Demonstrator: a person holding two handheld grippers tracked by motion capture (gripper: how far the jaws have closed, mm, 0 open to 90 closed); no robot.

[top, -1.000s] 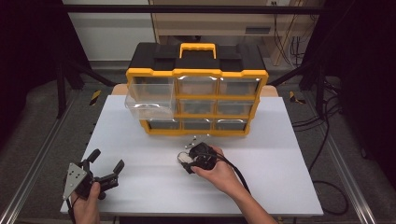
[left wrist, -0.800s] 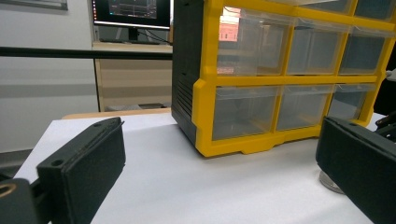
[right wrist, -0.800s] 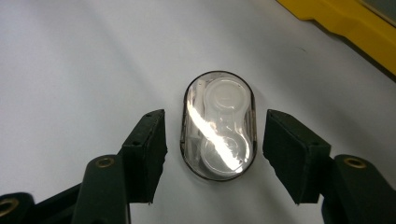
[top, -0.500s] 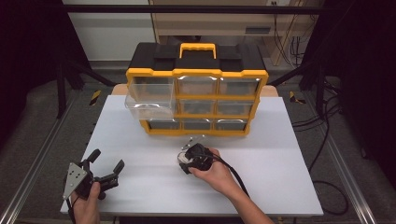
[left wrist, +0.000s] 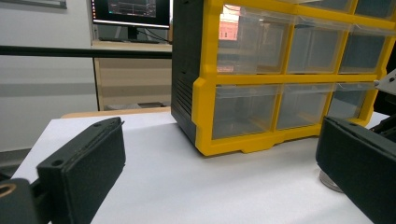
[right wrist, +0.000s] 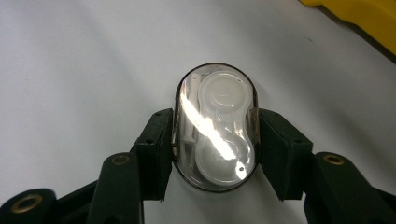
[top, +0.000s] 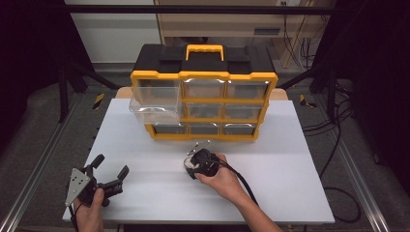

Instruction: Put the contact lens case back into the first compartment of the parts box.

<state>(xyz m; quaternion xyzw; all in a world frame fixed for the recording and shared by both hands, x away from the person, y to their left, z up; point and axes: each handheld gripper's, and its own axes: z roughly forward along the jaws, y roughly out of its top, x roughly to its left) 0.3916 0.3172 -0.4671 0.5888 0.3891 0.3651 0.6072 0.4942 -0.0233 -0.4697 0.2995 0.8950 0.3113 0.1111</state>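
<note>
So, the surface first: a white rectangular desk [top: 290,193] is set on a grey floor, with dark metal frame rails seen along both sides and cables trailing off past the right edge. Behind the far edge a wooden cabinet and a pale wall can be made out, and in the left gripper view a monitor [left wrist: 131,10] is seen lit up in the back of the room. A yellow and black plastic organiser with clear drawers [top: 203,92] is parked at the far edge of the desk, roughly centred, and its top-left drawer [top: 153,102] is pulled out toward the near side.

The thing being worked on is a small clear oval plastic case with a white insert [right wrist: 215,125]. It's found on the desk just in front of the organiser's near face, about midway between the left and right edges. The right gripper [top: 199,163] is pointed down over it, and in the right gripper view the case is seen squeezed between the two black pads, one on each long side, with the jaws having just been closing onto it.

The left gripper [top: 110,170] is held near the desk's near left corner, well apart from the case, jaws spread wide with nothing between them.
</note>
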